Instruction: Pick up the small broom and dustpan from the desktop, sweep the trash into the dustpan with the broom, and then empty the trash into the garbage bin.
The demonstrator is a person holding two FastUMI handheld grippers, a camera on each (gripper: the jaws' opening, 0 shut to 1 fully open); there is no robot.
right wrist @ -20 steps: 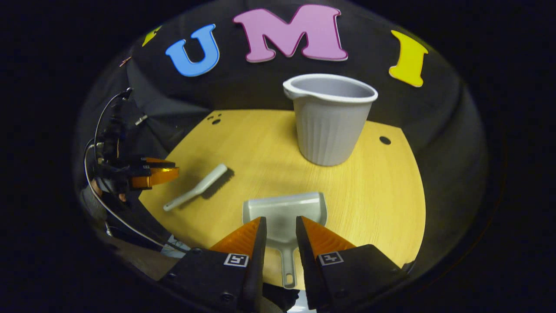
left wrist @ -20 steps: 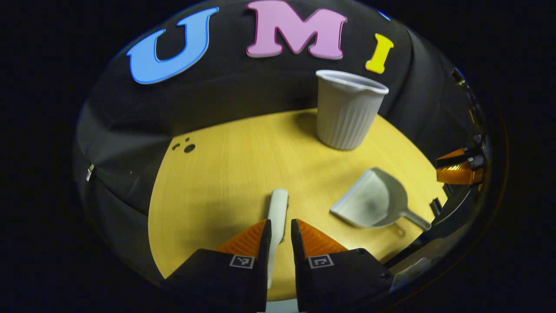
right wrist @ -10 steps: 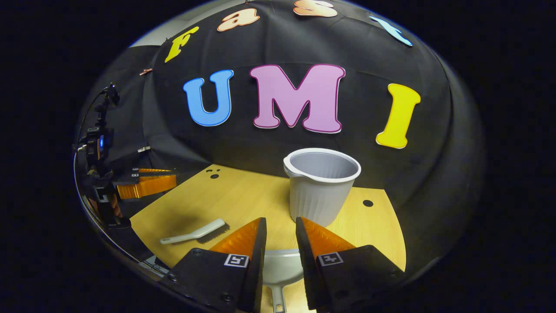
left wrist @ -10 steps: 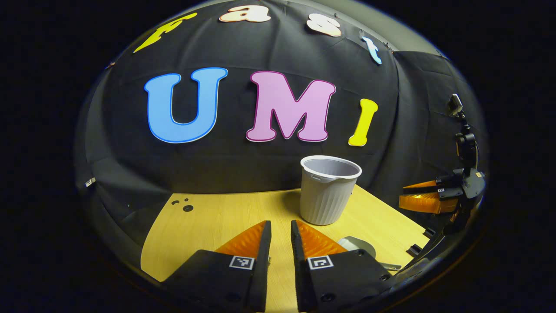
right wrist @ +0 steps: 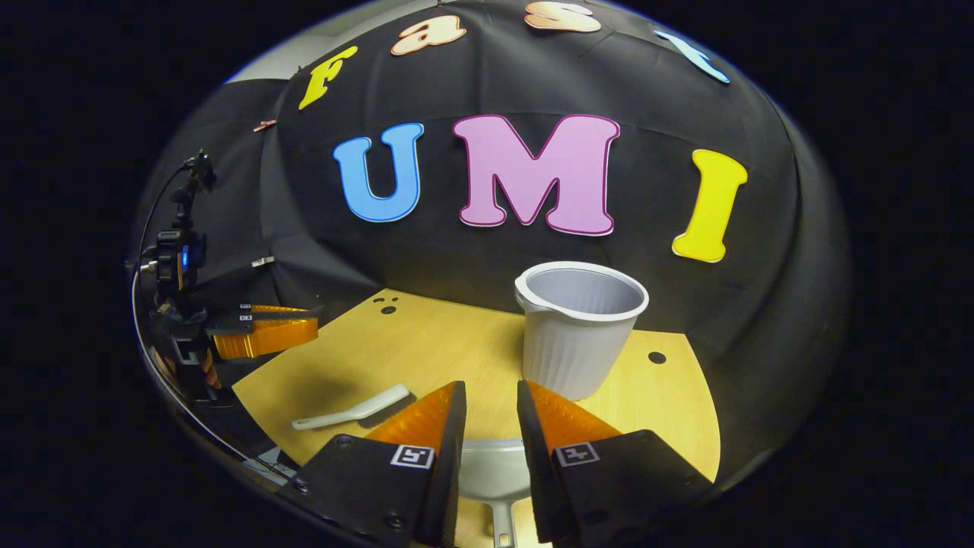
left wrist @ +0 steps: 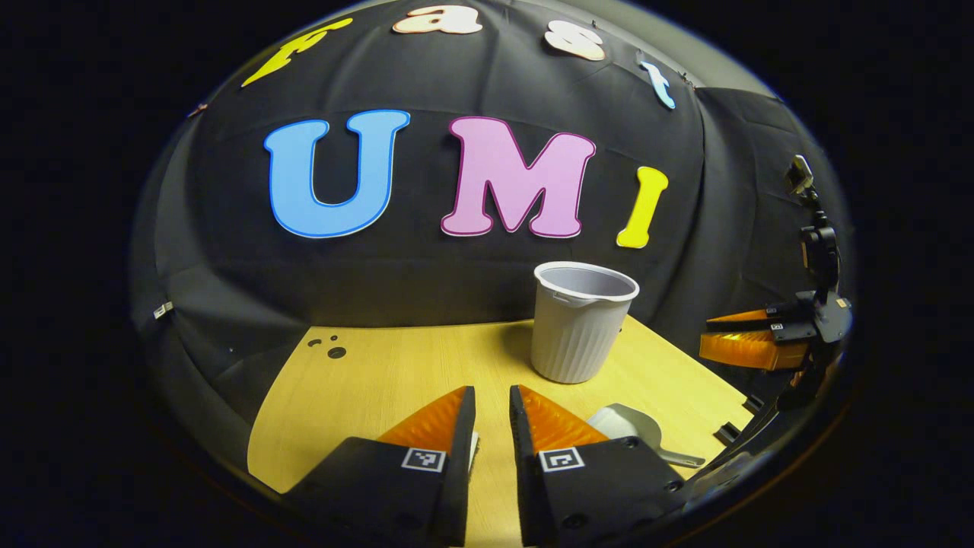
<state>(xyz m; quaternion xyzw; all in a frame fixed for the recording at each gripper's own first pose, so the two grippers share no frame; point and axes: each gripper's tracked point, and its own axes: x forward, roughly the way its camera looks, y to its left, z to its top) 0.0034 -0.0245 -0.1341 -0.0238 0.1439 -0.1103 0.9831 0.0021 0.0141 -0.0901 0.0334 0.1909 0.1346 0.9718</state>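
A small white broom [right wrist: 354, 409] lies on the yellow table [right wrist: 426, 342], left of my right gripper [right wrist: 491, 384]. That gripper hovers open over the grey dustpan [right wrist: 494, 472], whose handle points back between its fingers. In the left gripper view, my left gripper [left wrist: 489, 390] hovers open just above the table, and a bit of the broom [left wrist: 473, 445] peeks out beside its left finger. The dustpan [left wrist: 628, 422] lies to its right. A ribbed grey garbage bin [left wrist: 582, 320] stands upright at the back of the table. Nothing is held.
Each gripper also appears at the edge of the other's view: the right gripper [left wrist: 706, 339] far right, the left gripper [right wrist: 304, 323] far left with a hand behind it. Small dark holes [left wrist: 335, 352] mark the table's back left corner. The black cloth wall rises behind the bin [right wrist: 582, 327].
Both cameras have tilted up from looking down at the table to looking level at the wall. The broom, dustpan and bin have stayed put. Finger gaps are unchanged.
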